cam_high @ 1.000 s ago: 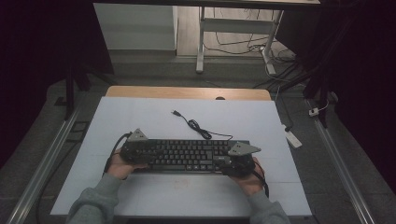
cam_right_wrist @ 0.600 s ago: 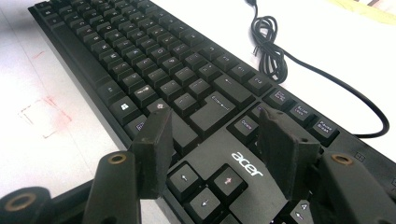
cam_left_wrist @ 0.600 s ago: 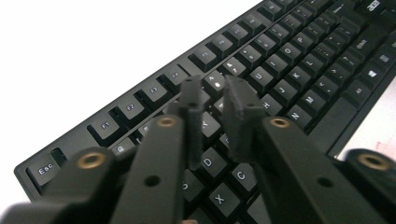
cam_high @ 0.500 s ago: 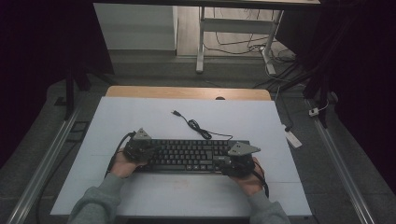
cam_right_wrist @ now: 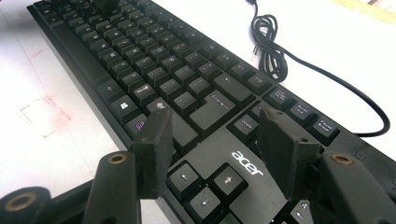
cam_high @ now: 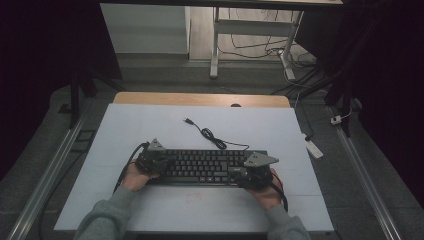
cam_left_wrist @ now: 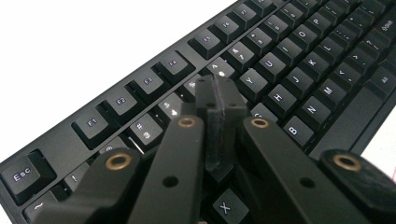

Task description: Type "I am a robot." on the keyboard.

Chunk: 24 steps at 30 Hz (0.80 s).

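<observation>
1. Keyboard (cam_high: 205, 166) lay flat on the white table (cam_high: 150, 130) between my two hands, its long side running from my left gripper (cam_high: 150, 162) across to my right gripper (cam_high: 252, 172), just where it had lain a second before.

2. My left gripper had moved in over the keyboard's left end; a second earlier it sat at the edge of that end, a little farther out.

3. Its jaws had just been closing, and in the left gripper view they stood together, pad against pad, with nothing between them. The joined tips (cam_left_wrist: 218, 121) hung over the letter keys, with the number row just beyond them and the F-key row farther off.

4. Whether those tips pressed a key or hovered just above it, I could not tell.

5. My right gripper kept its place at the keyboard's right end, as in the earlier frames.

6. Its jaws stood apart in the right gripper view (cam_right_wrist: 222, 149), clamped on nothing, one on each side of the bare patch with the brand name, with the arrow keys (cam_right_wrist: 205, 184) close below them.

7. Beyond the right gripper's jaws the keyboard's black cable (cam_right_wrist: 280, 56) lay looped on the table, unchanged, its plug (cam_high: 188, 121) resting farther out.
</observation>
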Available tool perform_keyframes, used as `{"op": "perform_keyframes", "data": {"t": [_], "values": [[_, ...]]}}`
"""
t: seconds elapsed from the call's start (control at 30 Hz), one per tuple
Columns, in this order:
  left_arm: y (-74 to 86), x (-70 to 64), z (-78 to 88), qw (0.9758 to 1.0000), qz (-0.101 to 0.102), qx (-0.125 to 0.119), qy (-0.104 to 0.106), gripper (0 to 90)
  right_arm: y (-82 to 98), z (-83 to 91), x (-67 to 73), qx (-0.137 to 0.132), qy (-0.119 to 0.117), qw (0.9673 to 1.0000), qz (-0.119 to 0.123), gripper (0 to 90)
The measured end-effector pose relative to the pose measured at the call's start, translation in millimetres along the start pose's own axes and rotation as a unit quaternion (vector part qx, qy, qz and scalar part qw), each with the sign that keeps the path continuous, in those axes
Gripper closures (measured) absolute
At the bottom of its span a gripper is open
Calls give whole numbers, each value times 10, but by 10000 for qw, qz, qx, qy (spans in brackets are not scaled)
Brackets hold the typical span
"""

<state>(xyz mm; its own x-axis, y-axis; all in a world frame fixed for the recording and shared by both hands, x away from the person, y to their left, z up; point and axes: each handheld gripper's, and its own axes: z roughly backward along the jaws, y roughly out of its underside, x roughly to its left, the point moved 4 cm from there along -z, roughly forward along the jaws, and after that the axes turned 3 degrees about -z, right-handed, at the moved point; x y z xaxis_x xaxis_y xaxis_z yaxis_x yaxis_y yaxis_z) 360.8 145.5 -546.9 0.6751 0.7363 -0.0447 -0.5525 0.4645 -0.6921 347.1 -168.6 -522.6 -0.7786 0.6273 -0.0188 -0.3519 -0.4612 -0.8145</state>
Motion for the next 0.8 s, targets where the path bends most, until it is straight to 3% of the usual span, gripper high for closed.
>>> {"op": "perform_keyframes", "data": {"t": [0.47, 0.8], "values": [[23, -5, -55, 10000, -25, 67, -17, 890, -2, 8, 0, 1, 4, 10000, -11, 457], [-12, -9, 47, 9999, 9, -167, 2, 871, -6, 15, 0, -17, 11, 10000, 4, 457]]}}
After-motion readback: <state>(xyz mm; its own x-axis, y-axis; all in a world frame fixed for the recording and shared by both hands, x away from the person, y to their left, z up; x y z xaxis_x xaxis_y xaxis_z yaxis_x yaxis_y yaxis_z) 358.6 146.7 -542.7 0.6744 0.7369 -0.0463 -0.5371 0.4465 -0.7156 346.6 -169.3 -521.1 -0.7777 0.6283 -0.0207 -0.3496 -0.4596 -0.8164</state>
